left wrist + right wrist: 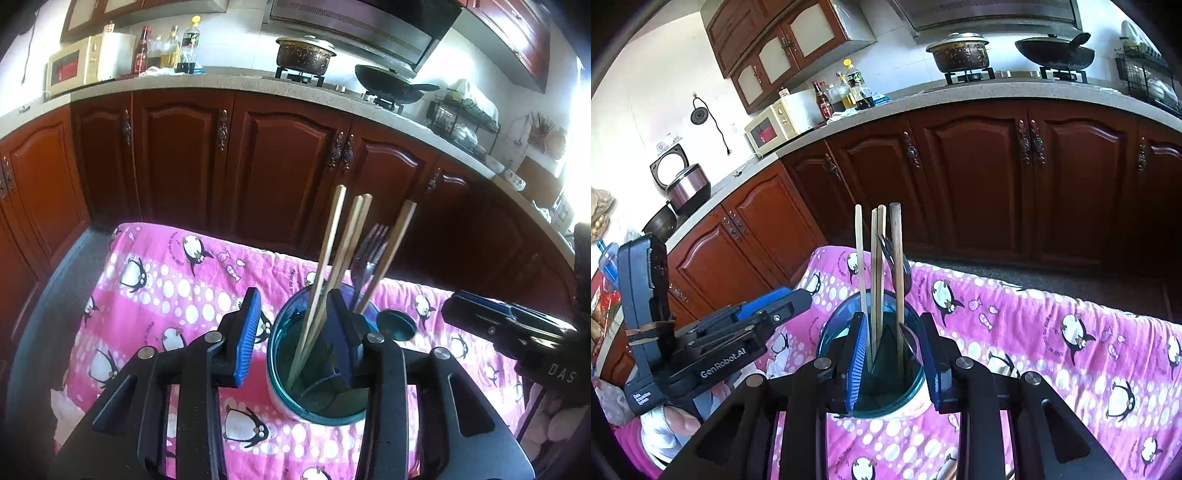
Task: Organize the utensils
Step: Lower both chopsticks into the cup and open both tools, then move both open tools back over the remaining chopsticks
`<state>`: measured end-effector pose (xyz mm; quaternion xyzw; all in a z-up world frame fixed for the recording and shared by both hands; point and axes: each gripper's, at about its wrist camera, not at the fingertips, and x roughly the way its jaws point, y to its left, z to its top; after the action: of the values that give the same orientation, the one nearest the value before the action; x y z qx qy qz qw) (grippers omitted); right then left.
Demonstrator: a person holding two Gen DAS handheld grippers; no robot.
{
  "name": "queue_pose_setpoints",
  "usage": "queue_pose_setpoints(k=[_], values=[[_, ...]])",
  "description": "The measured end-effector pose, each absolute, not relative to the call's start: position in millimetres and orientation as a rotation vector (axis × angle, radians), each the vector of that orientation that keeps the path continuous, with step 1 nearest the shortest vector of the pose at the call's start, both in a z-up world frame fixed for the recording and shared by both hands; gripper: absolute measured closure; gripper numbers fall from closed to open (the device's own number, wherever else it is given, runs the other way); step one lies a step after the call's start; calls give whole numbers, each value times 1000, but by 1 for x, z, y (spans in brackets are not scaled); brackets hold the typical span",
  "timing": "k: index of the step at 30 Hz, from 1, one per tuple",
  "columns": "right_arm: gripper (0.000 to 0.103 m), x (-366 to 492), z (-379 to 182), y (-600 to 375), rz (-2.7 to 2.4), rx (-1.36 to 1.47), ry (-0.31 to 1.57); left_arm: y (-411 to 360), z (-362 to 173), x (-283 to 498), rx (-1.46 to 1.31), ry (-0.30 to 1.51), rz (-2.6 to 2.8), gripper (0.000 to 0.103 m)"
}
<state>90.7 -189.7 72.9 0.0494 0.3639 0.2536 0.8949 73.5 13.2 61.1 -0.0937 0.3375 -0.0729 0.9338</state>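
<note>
Chopsticks [332, 266] and fork [367, 258] stood in the blue cup [280, 369]; both hand-held grippers, left [291, 332] and right [895, 354], were parted, holding nothing; next, withdraw without tipping it

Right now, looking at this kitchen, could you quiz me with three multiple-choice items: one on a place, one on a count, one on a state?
1. Where do the chopsticks stand?
A. in the blue cup
B. on the stove
C. in the microwave

2. How many chopsticks show?
A. two
B. four
C. seven

3. How is the pot on the stove?
A. upside down
B. lidless
C. covered by a lid

Answers: 1 A, their lower ends sit inside the cup; 2 B, four wooden sticks rise beside a fork; 3 C, a lid rests on top.
</note>
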Motion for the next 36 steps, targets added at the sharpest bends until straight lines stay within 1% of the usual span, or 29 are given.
queue_pose_setpoints(k=[2, 6, 12, 19, 22, 28, 34, 36], values=[[76, 86, 74, -190, 525, 107, 753, 10, 65, 67, -182, 682, -156, 65], [75, 74, 76, -195, 519, 107, 749, 3, 72, 53, -167, 663, -166, 59], [73, 56, 79, -205, 505, 118, 744, -8, 81, 32, -146, 644, -187, 55], [72, 36, 76, -224, 481, 122, 748, -21, 86, 9, -139, 641, -231, 52], [69, 29, 71, -236, 459, 127, 758, -25, 84, 1, -146, 656, -257, 52], [68, 18, 46, -266, 403, 156, 807, -43, 64, -17, -154, 720, -325, 52], [68, 18, 6, -292, 352, 202, 897, -69, 19, -21, -147, 837, -379, 53], [68, 18, -5, -298, 338, 215, 919, -80, 0, -20, -144, 879, -397, 54]])
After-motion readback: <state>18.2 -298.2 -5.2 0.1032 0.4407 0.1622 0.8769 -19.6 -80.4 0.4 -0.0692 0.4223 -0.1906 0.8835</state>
